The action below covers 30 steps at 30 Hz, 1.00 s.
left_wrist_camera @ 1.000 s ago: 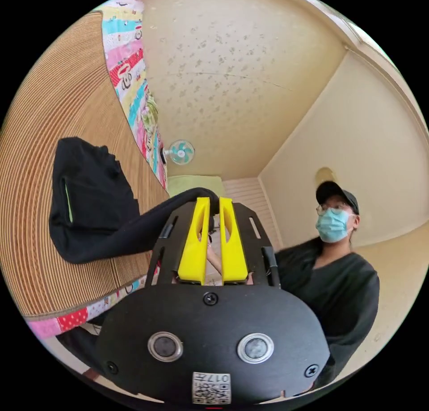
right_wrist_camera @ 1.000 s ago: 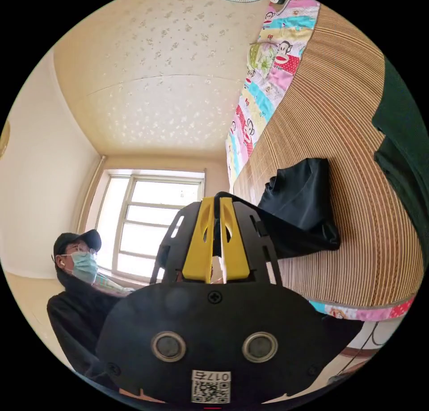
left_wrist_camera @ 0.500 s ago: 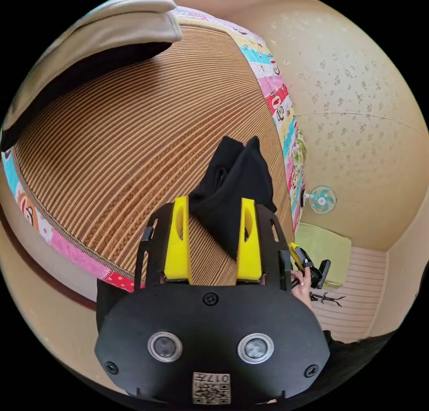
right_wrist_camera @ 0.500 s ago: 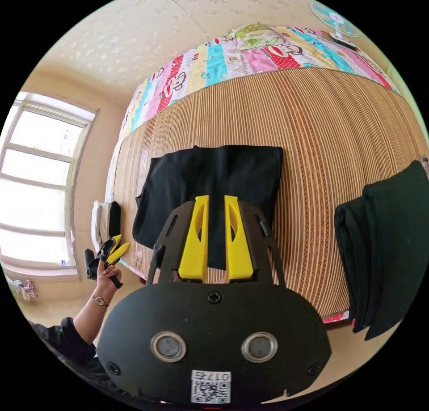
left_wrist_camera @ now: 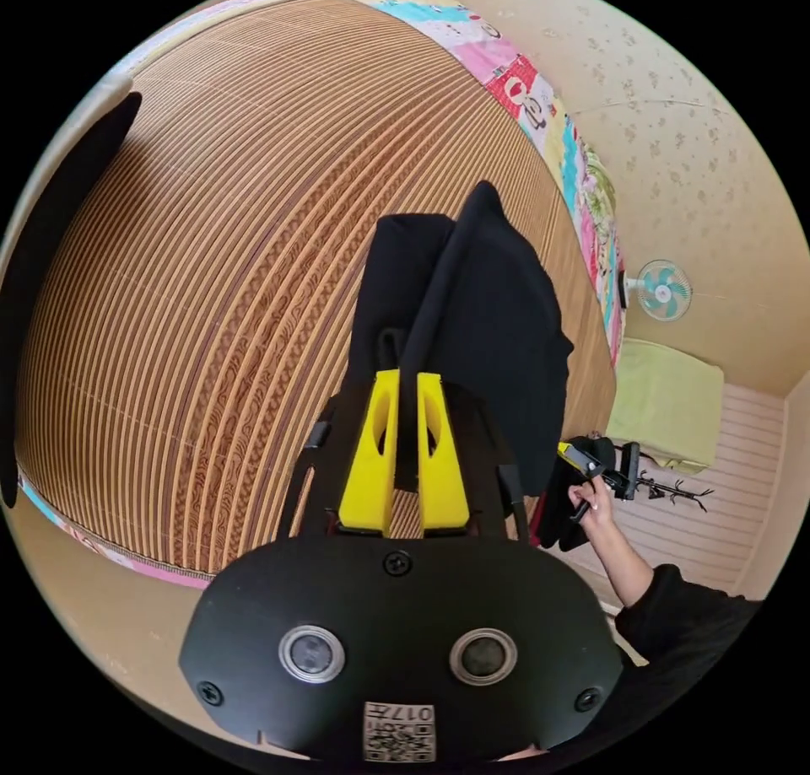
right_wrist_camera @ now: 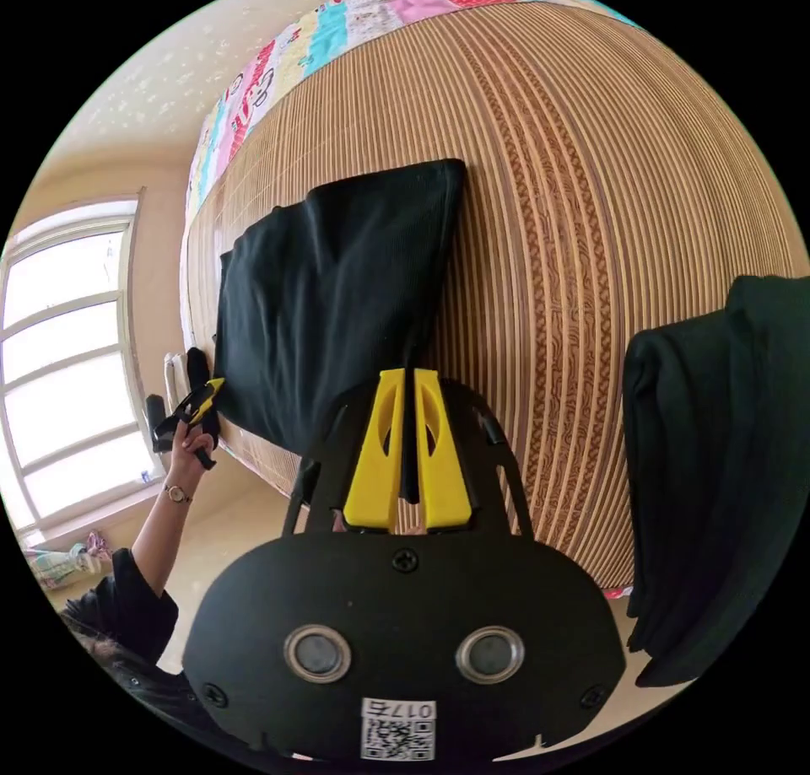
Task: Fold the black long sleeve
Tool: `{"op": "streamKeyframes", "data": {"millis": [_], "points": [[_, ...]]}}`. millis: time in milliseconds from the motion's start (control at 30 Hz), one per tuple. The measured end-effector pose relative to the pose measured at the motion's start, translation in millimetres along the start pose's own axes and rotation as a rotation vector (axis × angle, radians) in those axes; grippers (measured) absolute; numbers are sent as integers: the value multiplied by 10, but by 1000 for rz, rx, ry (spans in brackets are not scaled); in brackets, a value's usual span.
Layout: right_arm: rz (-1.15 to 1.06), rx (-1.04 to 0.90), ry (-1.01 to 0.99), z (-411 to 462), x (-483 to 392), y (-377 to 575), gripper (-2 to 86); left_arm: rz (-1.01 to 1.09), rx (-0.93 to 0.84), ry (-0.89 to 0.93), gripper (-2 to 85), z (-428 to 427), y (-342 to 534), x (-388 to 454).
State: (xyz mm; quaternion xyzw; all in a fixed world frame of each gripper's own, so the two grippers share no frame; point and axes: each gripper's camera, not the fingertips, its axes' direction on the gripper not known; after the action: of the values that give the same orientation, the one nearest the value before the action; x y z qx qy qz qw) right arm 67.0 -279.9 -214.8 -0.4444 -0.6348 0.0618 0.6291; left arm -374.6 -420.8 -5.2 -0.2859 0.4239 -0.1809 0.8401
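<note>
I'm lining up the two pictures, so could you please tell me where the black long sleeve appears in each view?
Left gripper view: the black long sleeve lies centre, above the yellow jaws, which pinch its edge.
Right gripper view: it lies centre-left, running down into that view's jaws.
Shared landmark: the striped woven mat beneath it, also seen at.

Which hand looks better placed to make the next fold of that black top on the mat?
Probably neither alone: the left tongs and right tongs each pinch an edge of the black long-sleeve top, so both would carry it.
</note>
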Motion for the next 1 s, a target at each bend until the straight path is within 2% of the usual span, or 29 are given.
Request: {"op": "streamKeyframes", "data": {"millis": [33,133,200,267,333,433,533,600,667,733,767,833,867,933,1000], "points": [[-26,51,-15,-143,-47,15,35,18,36,80,36,-141,146,-15],[-74,98,-29,-372,-106,74,25,-20,46,86,40,-249,599,-206],[-79,44,84,-300,-59,48,19,-147,41,79,48,-203,832,-504],[-62,26,220,-248,51,2,14,-271,124,137,65,-247,1089,-795],[-82,63,194,-325,55,-41,16,-386,232,168,123,-310,1407,-995],[-126,132,176,-416,-111,-121,15,-445,205,178,174,-65,1637,-1033],[-241,194,110,-387,-440,-166,10,-467,233,252,152,226,1720,-1031],[-322,140,44,-217,-648,-230,7,-525,302,304,132,301,1740,-1067],[-420,-64,104,247,-842,-334,5,-561,356,320,107,306,1732,-1039],[-466,-198,285,591,-807,-339,4,-408,405,426,68,261,1613,-723],[-481,-150,260,497,-737,-299,4,-343,393,451,67,259,1560,-580],[-422,-137,221,245,-546,-268,4,-40,240,425,64,317,1369,270],[-375,-100,184,9,-356,-200,4,44,189,400,64,358,1353,532],[-282,-33,116,-386,32,-40,4,345,11,304,64,645,1485,1523],[-173,4,80,-713,485,132,5,489,-88,256,65,993,1729,2093]]}}
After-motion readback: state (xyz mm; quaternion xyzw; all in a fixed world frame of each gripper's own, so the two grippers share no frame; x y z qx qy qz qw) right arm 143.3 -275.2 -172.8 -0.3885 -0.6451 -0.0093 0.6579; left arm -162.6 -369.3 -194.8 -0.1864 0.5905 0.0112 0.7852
